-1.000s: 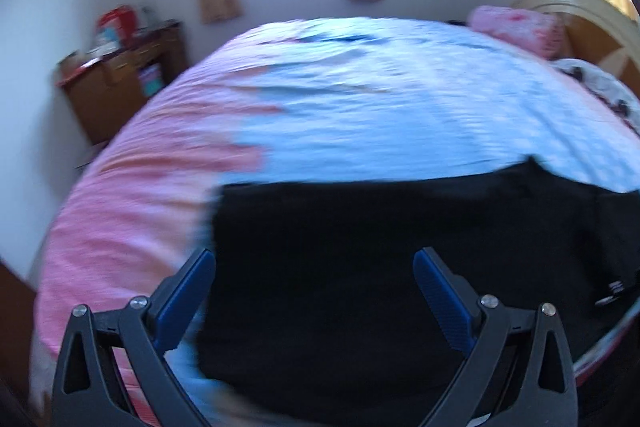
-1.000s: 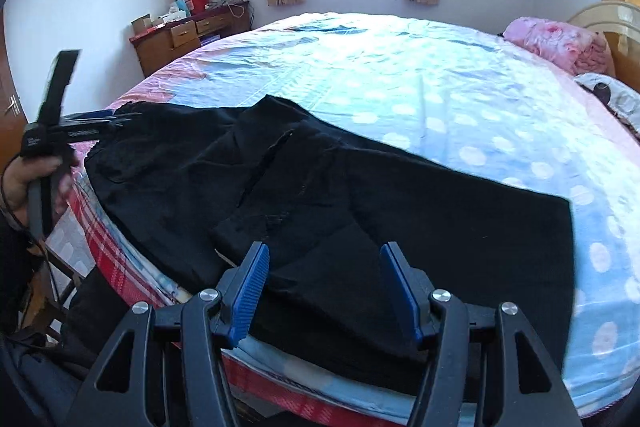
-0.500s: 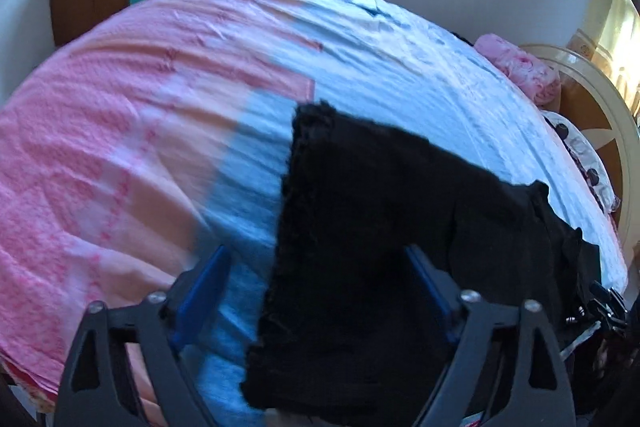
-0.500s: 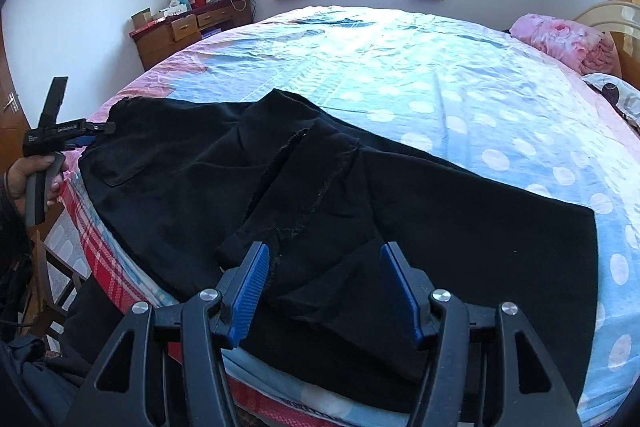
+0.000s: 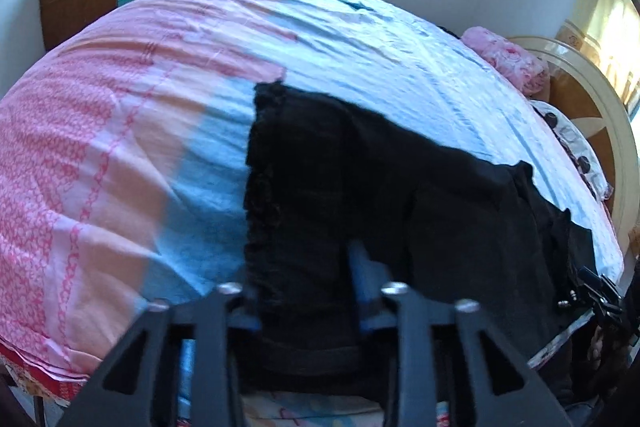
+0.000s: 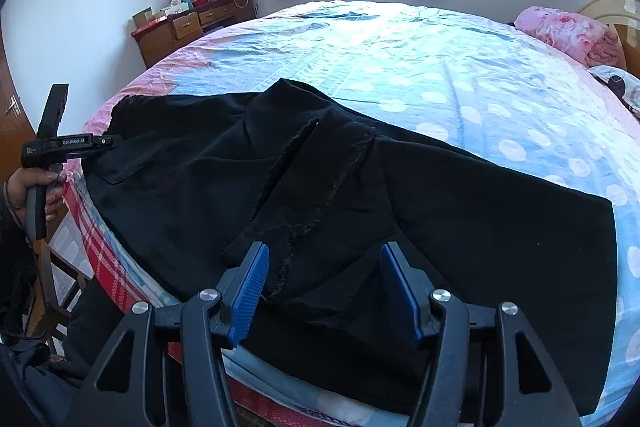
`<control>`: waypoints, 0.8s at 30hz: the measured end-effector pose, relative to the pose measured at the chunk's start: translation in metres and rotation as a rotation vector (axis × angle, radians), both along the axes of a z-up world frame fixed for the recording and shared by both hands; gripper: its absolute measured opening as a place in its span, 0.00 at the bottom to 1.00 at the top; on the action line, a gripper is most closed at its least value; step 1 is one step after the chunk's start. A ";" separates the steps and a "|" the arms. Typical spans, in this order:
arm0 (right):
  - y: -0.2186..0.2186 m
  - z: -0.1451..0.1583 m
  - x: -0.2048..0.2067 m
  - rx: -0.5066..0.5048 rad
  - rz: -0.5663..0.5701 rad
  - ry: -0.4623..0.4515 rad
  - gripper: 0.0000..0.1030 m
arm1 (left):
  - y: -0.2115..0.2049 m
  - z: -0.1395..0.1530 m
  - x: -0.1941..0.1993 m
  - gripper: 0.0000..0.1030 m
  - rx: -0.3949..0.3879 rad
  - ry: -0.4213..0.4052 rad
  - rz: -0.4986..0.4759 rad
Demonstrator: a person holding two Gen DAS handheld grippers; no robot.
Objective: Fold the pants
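Black pants (image 6: 440, 207) lie spread across the near edge of the bed, one leg folded over the middle. In the left wrist view the same pants (image 5: 400, 187) run off to the right. My left gripper (image 5: 308, 307) is at their end, jaws closing, with a bunched strip of black cloth filling the gap between the blue pads. In the right wrist view the left gripper (image 6: 108, 141) touches the pants' far left corner, held by a hand (image 6: 40, 183). My right gripper (image 6: 324, 291) hovers open over the near hem with flat cloth below it.
The bed (image 6: 440, 67) has a pink and blue dotted sheet and fills most of the room. A wooden dresser (image 6: 192, 27) with boxes stands at the far left wall. A pink pillow (image 6: 568, 35) and the headboard (image 5: 600, 107) are at the right.
My left gripper has dropped onto the end of the pants, rolled, and its jaws have narrowed from wide open onto the cloth. The right gripper has stayed still.
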State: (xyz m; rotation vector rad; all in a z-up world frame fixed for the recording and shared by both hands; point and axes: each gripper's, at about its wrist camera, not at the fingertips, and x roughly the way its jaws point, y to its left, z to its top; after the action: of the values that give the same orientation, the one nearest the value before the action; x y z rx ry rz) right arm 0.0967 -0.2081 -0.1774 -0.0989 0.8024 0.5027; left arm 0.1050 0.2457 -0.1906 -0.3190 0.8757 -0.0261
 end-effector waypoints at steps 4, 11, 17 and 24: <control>-0.006 0.003 -0.002 0.024 -0.020 -0.008 0.58 | -0.001 0.010 -0.008 0.18 -0.020 -0.034 0.010; -0.029 0.012 0.001 0.088 -0.102 -0.019 0.58 | -0.012 0.056 -0.023 0.16 -0.139 -0.159 -0.012; -0.071 0.017 0.014 0.166 -0.275 -0.003 0.58 | -0.073 0.109 -0.022 0.15 -0.170 -0.251 -0.178; -0.120 0.015 0.016 0.175 -0.458 0.033 0.58 | -0.167 0.147 -0.002 0.15 -0.190 -0.304 -0.389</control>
State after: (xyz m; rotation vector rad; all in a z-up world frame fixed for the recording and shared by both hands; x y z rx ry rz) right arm 0.1129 -0.3282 -0.1623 0.2518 0.7804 0.1386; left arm 0.1027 0.0788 -0.0440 -0.3080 0.6224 -0.5092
